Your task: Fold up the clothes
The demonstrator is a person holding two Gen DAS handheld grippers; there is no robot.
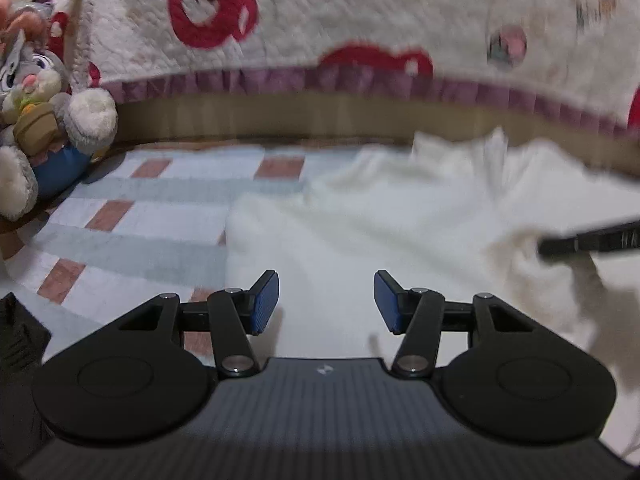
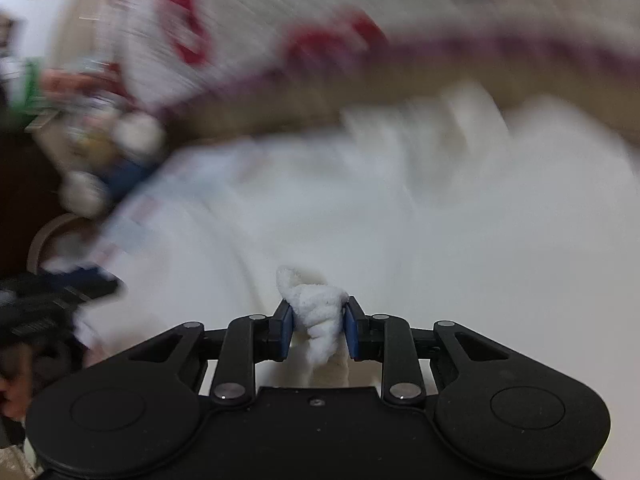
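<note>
A white fluffy garment [image 1: 400, 216] lies spread over a checked bedsheet [image 1: 132, 216]. My left gripper [image 1: 326, 300] hangs just above the garment's near part, open, with nothing between its blue pads [image 1: 264, 304]. In the right wrist view, my right gripper [image 2: 318, 330] is shut on a bunched fold of the white garment [image 2: 320, 312], which sticks up between the pads. The rest of the garment [image 2: 440, 220] stretches away, blurred. The right gripper's black finger [image 1: 588, 242] shows at the right edge of the left wrist view.
A plush rabbit toy [image 1: 44, 120] sits at the left on the bed. A white quilt with red shapes [image 1: 320, 16] and a purple frill hangs behind, above a tan headboard edge [image 1: 280, 116]. The other gripper [image 2: 44, 304] appears blurred at the left.
</note>
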